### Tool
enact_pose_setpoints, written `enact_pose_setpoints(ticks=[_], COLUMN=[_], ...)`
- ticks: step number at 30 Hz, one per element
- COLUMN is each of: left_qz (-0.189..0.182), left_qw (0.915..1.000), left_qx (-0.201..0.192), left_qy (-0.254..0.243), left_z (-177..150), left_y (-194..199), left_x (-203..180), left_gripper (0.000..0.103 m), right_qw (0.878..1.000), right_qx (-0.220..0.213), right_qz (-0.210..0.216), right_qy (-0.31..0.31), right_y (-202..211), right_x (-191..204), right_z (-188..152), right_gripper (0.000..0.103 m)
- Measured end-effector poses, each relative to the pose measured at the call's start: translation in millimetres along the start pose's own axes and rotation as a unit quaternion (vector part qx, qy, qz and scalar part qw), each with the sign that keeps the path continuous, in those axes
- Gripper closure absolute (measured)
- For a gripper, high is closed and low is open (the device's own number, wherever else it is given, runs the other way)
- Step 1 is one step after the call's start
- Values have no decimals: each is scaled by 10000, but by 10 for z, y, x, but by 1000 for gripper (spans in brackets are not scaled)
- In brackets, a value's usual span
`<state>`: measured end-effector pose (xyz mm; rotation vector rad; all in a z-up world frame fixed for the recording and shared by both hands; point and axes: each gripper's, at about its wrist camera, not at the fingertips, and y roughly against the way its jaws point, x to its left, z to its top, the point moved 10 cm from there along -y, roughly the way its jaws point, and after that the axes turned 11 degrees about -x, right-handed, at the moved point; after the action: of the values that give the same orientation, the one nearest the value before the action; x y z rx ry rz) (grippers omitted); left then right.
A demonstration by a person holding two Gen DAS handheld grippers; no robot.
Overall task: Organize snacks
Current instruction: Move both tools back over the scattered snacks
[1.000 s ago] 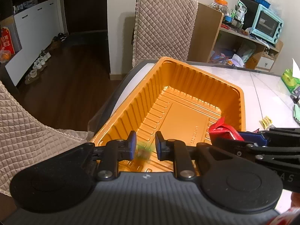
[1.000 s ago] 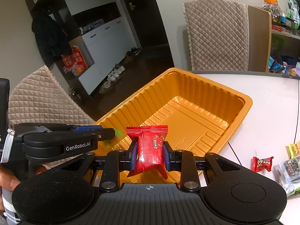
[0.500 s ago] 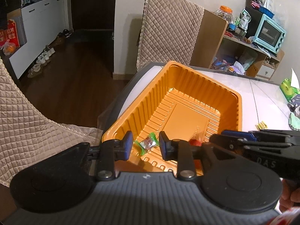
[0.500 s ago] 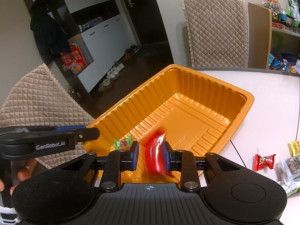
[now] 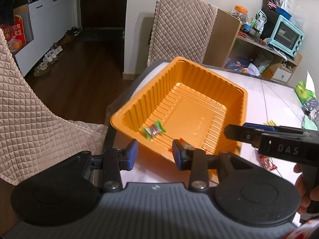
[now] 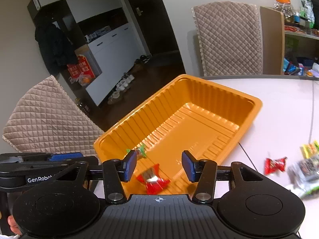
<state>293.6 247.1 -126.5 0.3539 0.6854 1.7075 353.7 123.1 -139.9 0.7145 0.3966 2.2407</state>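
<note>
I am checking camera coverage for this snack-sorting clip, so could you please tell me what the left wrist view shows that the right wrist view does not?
Only the left wrist view shows the pale blue toaster oven on the shelf and the green packet at the table's far edge.

Only the right wrist view shows the whole red foil snack packet lying in the tray; the left view catches just a sliver.

Both show the ribbed orange plastic tray, the green-ended wrapped candy inside it, and the left gripper and right gripper, jaws just opened and empty.

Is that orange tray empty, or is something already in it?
Not empty: the orange tray holds a green-wrapped candy and a red snack packet on its floor.
</note>
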Motion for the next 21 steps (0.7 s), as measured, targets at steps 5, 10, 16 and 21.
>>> enact_pose_setpoints(ticks=[5,10,16,21], left_qz=[-117,-234,-505,-756], left_qw=[9999,9996,9982,9960], left_qx=[26,38,23,130], left_qy=[-7,-140,-315,-452], left_z=[-129,-257,-405,-566], left_y=[182,363,528,569], left_x=[-217,-494,-917,-1272], left_gripper=[67,64,63,62], right_qw=[9999,9996,9983,9952], right_qx=[-59,-126,-219,-307], right_qz=[-90,-212,-433,-761], right_qy=[-100,-160,-329,-532], right_y=[315,706,1207,1600], right_x=[-110,-258,-512,-805], right_z=[-66,-161,-310,-429], right_gripper=[50,49,48,47])
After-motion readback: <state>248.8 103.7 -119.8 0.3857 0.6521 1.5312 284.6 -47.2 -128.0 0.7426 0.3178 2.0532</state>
